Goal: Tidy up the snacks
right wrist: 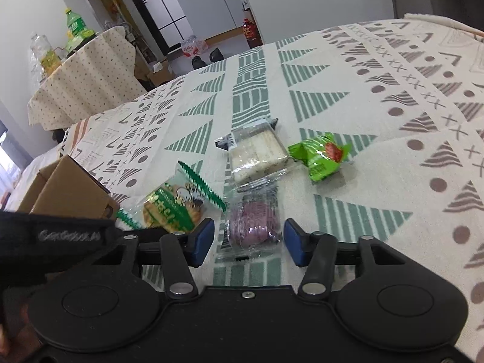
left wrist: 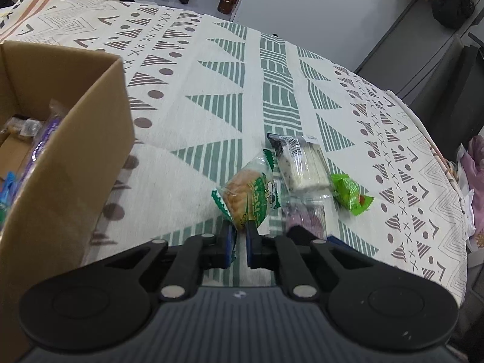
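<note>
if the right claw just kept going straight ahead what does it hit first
Most likely the purple snack in clear wrap, lying between the open right claw fingers; beyond it lies the white sandwich pack.

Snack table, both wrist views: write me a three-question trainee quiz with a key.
1. True or false: the left claw is shut on the green-edged cake packet.
2. Which snack lies between the open pads of the right claw?
A. bright green wrapped snack
B. purple snack in a clear wrapper
C. white layered bar
3. Fill in: in the left wrist view, the cardboard box stands to the ____ of the snacks.

Key: 1 true; 2 B; 3 left.
</note>
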Action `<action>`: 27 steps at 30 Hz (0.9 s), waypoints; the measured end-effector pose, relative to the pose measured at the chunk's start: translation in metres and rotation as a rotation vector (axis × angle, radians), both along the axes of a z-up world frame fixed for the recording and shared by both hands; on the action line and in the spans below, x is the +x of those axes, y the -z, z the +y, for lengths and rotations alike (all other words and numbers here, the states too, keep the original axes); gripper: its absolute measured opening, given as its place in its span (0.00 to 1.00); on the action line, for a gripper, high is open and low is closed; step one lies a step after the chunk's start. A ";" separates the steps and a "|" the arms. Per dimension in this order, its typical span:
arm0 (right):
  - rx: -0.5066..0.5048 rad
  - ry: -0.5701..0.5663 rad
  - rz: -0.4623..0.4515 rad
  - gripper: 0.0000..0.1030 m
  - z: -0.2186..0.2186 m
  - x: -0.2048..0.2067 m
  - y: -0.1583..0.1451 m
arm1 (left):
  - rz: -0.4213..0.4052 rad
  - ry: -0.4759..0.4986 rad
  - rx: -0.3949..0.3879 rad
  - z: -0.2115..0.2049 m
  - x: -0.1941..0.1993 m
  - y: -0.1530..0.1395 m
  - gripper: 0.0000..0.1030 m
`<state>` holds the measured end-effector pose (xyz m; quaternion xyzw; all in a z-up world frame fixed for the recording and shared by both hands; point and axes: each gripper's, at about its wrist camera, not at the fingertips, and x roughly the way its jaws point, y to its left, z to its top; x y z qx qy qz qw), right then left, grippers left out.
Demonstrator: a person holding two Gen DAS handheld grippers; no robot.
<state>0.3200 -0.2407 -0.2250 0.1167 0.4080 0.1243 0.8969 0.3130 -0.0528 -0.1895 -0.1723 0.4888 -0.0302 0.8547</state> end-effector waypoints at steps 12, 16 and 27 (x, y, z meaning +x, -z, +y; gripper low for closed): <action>-0.018 0.043 0.039 0.35 -0.016 -0.017 -0.009 | 0.030 0.040 0.102 -0.004 -0.014 -0.012 0.21; -0.025 0.065 0.054 0.36 -0.022 -0.024 -0.013 | 0.001 0.043 0.160 -0.007 -0.017 -0.017 0.57; -0.001 0.069 0.073 0.41 -0.027 -0.022 -0.012 | 0.003 0.120 0.250 -0.021 -0.001 -0.002 0.71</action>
